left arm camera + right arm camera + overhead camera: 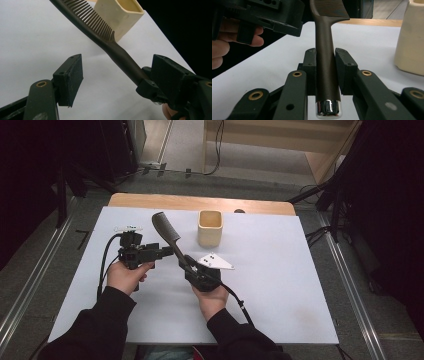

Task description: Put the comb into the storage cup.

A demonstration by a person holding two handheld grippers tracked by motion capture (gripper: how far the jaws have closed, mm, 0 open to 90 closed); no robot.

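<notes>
We hold a dark comb (167,231) over a table covered in white paper (280,285). Our right gripper (325,72) pinches the comb's smooth handle between its two black pads, near the chrome cap at the handle's end. The comb rises from that grip and slants up and away toward the far left, its teeth facing a cream square cup (210,227) that stands upright near the far edge of the table.

Our left gripper (117,77) points toward the comb from the left. Its jaws stand spread wide, with one pad on each side of the handle and neither pad touching it. In the left gripper view the handle crosses the gap between the jaws just above the right gripper's hold.

We judge the step in hand to be passing the comb across, or steadying it for the cup. To do this well, we should centre the open left jaws on the bare stretch of handle between the teeth and the right pads. We should close on the smooth handle, not on the teeth, which could bend or slip. The right gripper should hold firm until the left pads press squarely.
</notes>
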